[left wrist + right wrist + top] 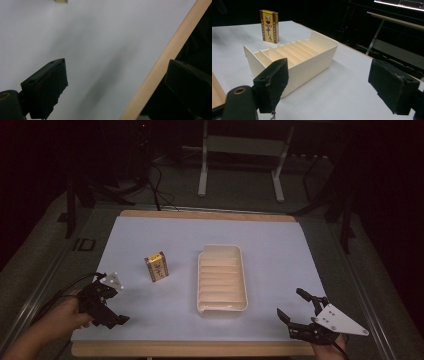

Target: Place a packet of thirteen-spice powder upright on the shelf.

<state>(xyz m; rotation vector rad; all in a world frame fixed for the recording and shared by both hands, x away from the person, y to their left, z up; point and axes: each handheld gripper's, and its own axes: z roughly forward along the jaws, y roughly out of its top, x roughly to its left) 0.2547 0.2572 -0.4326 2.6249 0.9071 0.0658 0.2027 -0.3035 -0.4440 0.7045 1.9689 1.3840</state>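
Count on the table (280, 235): one small box (156, 266), standing upright, and one cream tray (222, 309). The tray holds seven slots set apart by six thin dividers, as far as the right gripper view lets them be told apart. Two grippers, one in each hand: the left gripper (111, 301) and the right gripper (299, 307), each with two black jaws, four jaws in all.

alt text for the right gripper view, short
A cream slotted tray sits on a white table, with a small red-and-yellow box standing upright beyond it. The right gripper has its two black fingers wide apart in the foreground, holding nothing.
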